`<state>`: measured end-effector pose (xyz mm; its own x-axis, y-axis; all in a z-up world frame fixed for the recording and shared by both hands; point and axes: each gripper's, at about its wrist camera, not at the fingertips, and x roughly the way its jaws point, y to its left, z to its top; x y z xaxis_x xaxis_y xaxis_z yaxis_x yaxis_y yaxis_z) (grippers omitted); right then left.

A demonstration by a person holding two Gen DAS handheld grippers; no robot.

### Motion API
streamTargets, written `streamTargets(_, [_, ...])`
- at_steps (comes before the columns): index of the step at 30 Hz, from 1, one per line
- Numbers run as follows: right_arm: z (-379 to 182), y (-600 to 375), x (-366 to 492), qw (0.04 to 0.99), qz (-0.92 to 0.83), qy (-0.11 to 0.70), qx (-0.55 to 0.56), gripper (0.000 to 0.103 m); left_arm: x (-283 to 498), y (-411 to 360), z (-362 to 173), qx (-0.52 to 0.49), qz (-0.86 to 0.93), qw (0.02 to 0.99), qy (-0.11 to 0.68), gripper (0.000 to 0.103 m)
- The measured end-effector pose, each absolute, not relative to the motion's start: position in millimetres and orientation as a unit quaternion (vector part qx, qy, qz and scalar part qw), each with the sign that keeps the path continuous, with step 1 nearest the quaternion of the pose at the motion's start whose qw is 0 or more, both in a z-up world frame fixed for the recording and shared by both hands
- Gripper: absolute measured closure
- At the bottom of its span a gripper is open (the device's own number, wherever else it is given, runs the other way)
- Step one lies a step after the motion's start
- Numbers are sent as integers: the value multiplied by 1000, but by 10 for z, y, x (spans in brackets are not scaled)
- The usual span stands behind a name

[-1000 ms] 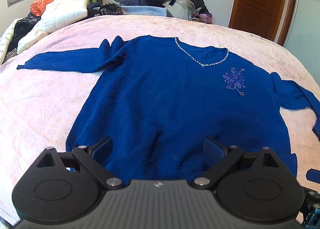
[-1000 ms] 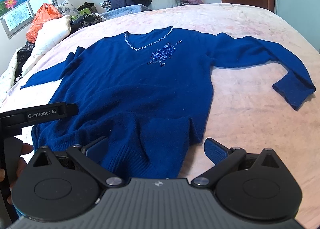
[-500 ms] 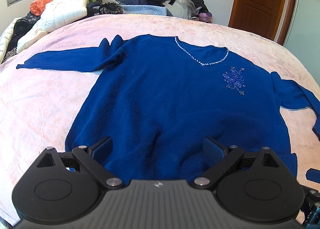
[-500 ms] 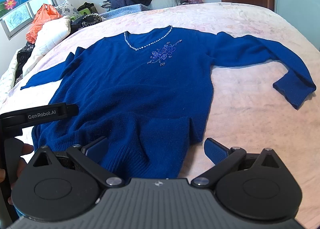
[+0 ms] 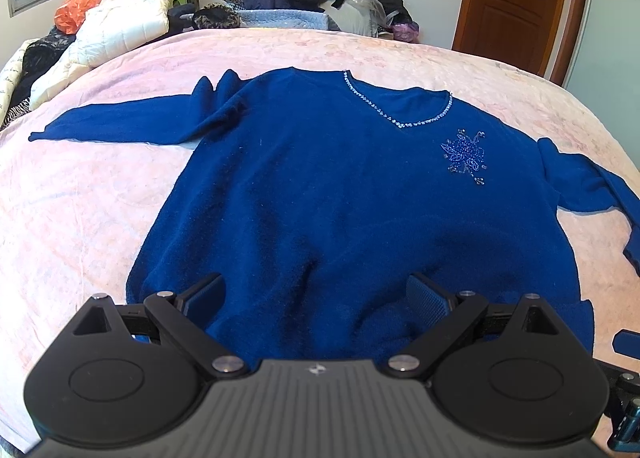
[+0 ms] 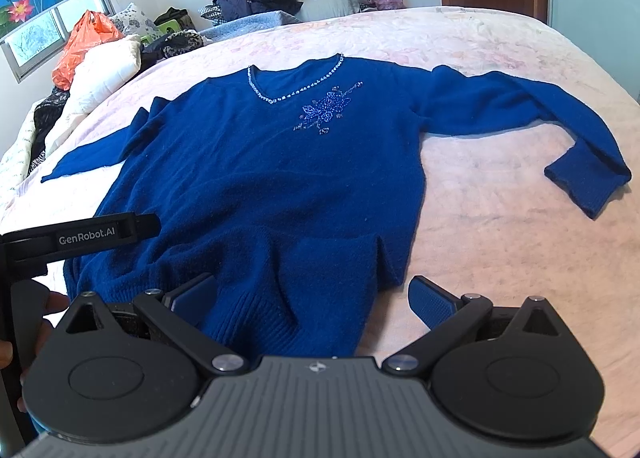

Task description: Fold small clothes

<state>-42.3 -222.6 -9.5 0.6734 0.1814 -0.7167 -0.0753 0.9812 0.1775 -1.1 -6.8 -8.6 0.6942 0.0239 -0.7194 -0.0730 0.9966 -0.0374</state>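
A dark blue sweater (image 5: 340, 198) lies face up and spread flat on the pink bed (image 5: 80, 198), neckline toward the far side and hem nearest both cameras. One sleeve (image 5: 120, 124) stretches out straight to the left; the other sleeve (image 6: 540, 122) runs right and bends down at the elbow, its cuff lying on the bedcover. A beaded trim lines the V-neck and a beaded flower motif (image 6: 326, 110) sits just below it.

The left claw (image 5: 316, 294) hovers over the hem with its jaws wide apart and nothing between them. The right claw (image 6: 314, 294) is likewise spread and empty, poised at the hem's right corner, where the ribbed band (image 6: 260, 322) has a small pleat.

The knit looks soft, thick and fuzzy — light enough to lift from one edge, but limp, so it will likely sag and drag anywhere it is not supported. The fluffy surface should give the pads good friction. The bedcover looks soft too, so a deep pinch may catch it along with the sweater. Sensible holds seem to be the cuffs, the shoulder seams and the ribbed hem corners — firmer, doubled fabric. The beaded areas are better avoided, since beads could snag or pull loose.
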Motion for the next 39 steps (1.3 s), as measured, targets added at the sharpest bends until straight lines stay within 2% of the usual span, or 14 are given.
streamTargets(31, [-115,-2274,-428,913,69,395,72,0,-10,-82,-124,-28,25,918,394,5])
streamTargets(39, [-88,-2360,-457,928,61,362,62,0,16,-147,-114,-26,18,919,393,5])
